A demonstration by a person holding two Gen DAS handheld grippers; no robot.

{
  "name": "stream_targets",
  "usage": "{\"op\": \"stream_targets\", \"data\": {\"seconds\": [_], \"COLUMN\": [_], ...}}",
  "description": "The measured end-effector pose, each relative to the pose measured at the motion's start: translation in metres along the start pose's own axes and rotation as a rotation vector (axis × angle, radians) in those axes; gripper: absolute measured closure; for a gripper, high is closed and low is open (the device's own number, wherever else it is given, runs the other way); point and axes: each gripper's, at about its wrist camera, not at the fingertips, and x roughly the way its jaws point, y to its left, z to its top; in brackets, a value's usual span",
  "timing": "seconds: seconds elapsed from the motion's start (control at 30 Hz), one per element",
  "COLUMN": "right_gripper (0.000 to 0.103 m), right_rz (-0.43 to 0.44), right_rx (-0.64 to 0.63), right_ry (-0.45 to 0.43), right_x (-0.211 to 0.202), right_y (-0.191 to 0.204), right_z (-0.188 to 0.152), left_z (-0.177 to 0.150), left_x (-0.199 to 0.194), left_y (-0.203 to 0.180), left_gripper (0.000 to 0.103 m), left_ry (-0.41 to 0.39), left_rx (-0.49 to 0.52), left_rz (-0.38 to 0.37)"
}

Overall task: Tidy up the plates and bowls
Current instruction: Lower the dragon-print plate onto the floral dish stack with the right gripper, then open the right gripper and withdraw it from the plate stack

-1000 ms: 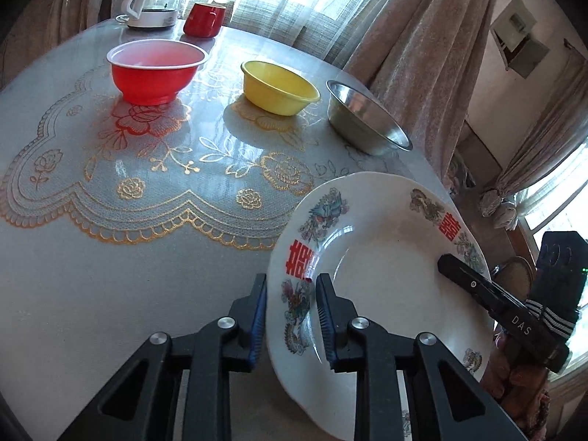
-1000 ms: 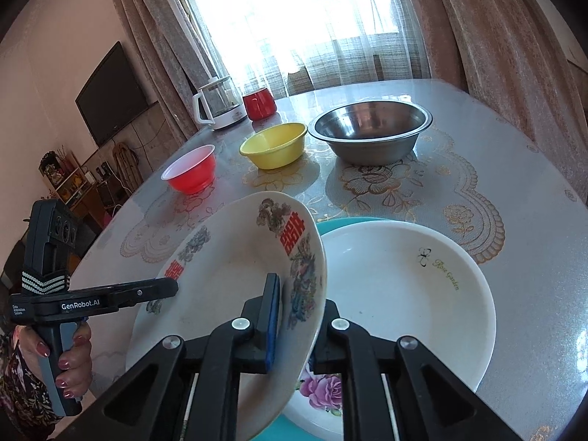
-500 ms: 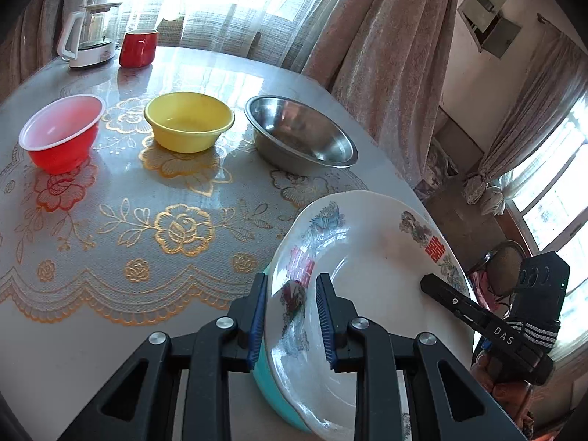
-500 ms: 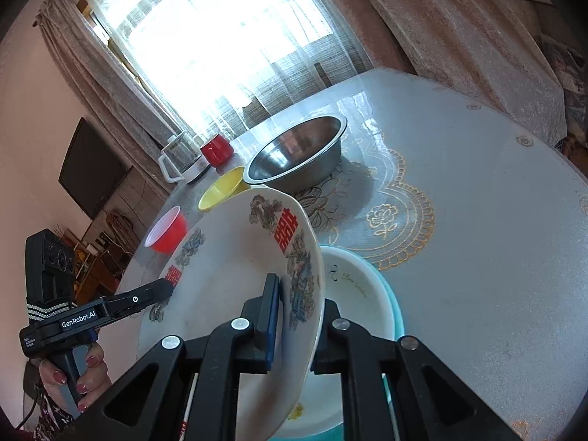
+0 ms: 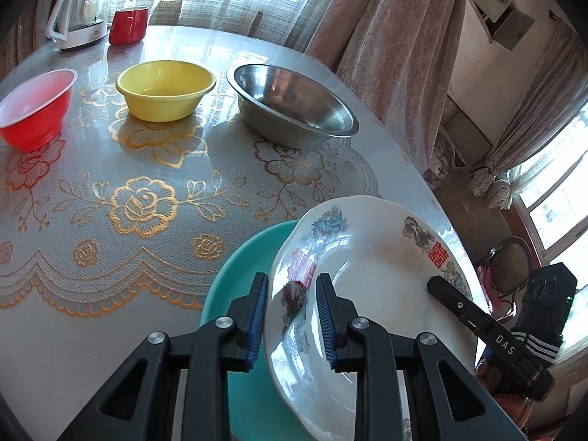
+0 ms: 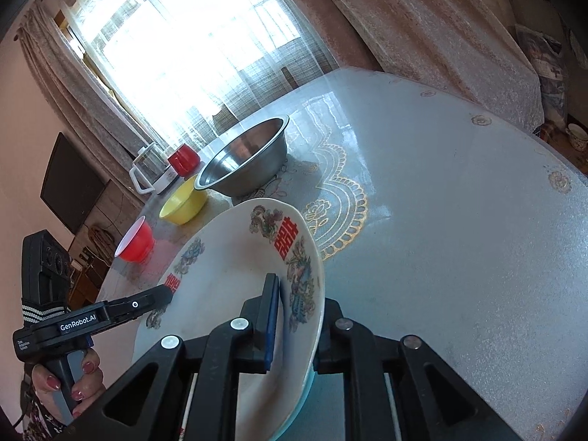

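Observation:
A white plate with red characters and dragon prints point(image 5: 375, 294) point(image 6: 228, 286) is held tilted by both grippers, just over a teal plate point(image 5: 239, 268) point(image 6: 307, 386). My left gripper point(image 5: 291, 280) is shut on the plate's near rim, one blue pad on each face. At the opposite rim, my right gripper point(image 6: 299, 290) grips the same plate. Its jaws are starting to open, and its inner pad still lies against the plate. In the left wrist view the right gripper's finger point(image 5: 477, 316) lies across the plate. I cannot see what lies beneath the decorated plate.
A red bowl point(image 5: 33, 110), a yellow bowl point(image 5: 165, 88) and a steel bowl point(image 5: 290, 106) stand in a row farther back. A kettle point(image 5: 77, 11) and a red mug point(image 5: 128, 25) stand by the window. The table edge point(image 5: 433, 198) curves close on the right.
Both grippers carried the decorated plate sideways over the teal plate stack, and it now hides the plain white plate. The right gripper rolled and tilted the plate.

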Motion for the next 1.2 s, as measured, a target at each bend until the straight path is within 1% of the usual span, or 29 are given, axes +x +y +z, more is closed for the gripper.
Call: {"op": "stream_targets", "data": {"seconds": [0.1, 0.17, 0.23, 0.37, 0.47, 0.57, 0.67, 0.8, 0.87, 0.93, 0.97, 1.0, 1.07, 1.13, 1.17, 1.2], "right_gripper": [0.084, 0.084, 0.082, 0.085, 0.085, 0.085, 0.085, 0.085, 0.082, 0.081, 0.079, 0.077, 0.070, 0.070, 0.070, 0.070], "right_rz": [-0.047, -0.067, -0.045, -0.051, -0.024, -0.016, 0.008, -0.002, -0.027, -0.021, -0.025, -0.045, -0.098, -0.153, -0.164, -0.173], "right_rx": [-0.032, -0.056, -0.054, -0.041, -0.011, -0.023, -0.008, -0.005, 0.001, 0.007, 0.006, -0.003, -0.034, -0.063, -0.072, -0.076], "right_ry": [-0.019, 0.014, 0.045, 0.050, 0.070, 0.088, 0.103, 0.091, 0.079, 0.075, 0.064, 0.045, 0.003, -0.038, -0.055, -0.069], "right_x": [-0.007, -0.006, -0.003, 0.000, 0.001, 0.002, 0.005, 0.006, 0.004, -0.002, -0.007, -0.013, -0.026, -0.039, -0.044, -0.048], "right_y": [0.005, 0.008, 0.011, 0.012, 0.012, 0.022, 0.030, 0.035, 0.035, 0.036, 0.037, 0.039, 0.043, 0.046, 0.047, 0.048], "right_z": [0.000, -0.002, -0.005, -0.011, -0.012, -0.016, -0.021, -0.025, -0.028, -0.030, -0.030, -0.030, -0.028, -0.025, -0.024, -0.022], "left_z": [0.000, 0.000, -0.002, -0.005, -0.006, -0.007, -0.009, -0.012, -0.016, -0.020, -0.021, -0.023, -0.026, -0.029, -0.030, -0.031], "left_x": [-0.005, -0.007, -0.007, -0.009, -0.014, -0.020, -0.027, -0.027, -0.031, -0.037, -0.039, -0.043, -0.051, -0.062, -0.067, -0.072], "left_y": [0.002, 0.000, -0.001, 0.004, 0.009, 0.016, 0.023, 0.025, 0.023, 0.020, 0.019, 0.019, 0.022, 0.025, 0.027, 0.028], "left_gripper": [0.077, 0.077, 0.077, 0.077, 0.076, 0.070, 0.067, 0.066, 0.065, 0.062, 0.057, 0.050, 0.041, 0.036, 0.030, 0.021], "left_ry": [-0.002, -0.013, -0.010, -0.007, -0.015, -0.029, -0.052, -0.035, -0.046, -0.070, -0.081, -0.093, -0.129, -0.169, -0.186, -0.200], "left_rx": [-0.007, 0.012, 0.022, 0.014, 0.007, -0.005, -0.025, -0.011, 0.015, 0.047, 0.061, 0.073, 0.089, 0.103, 0.115, 0.126], "left_rz": [-0.006, 0.006, 0.013, 0.004, 0.018, 0.031, 0.052, 0.048, 0.070, 0.114, 0.146, 0.176, 0.225, 0.275, 0.300, 0.328]}}
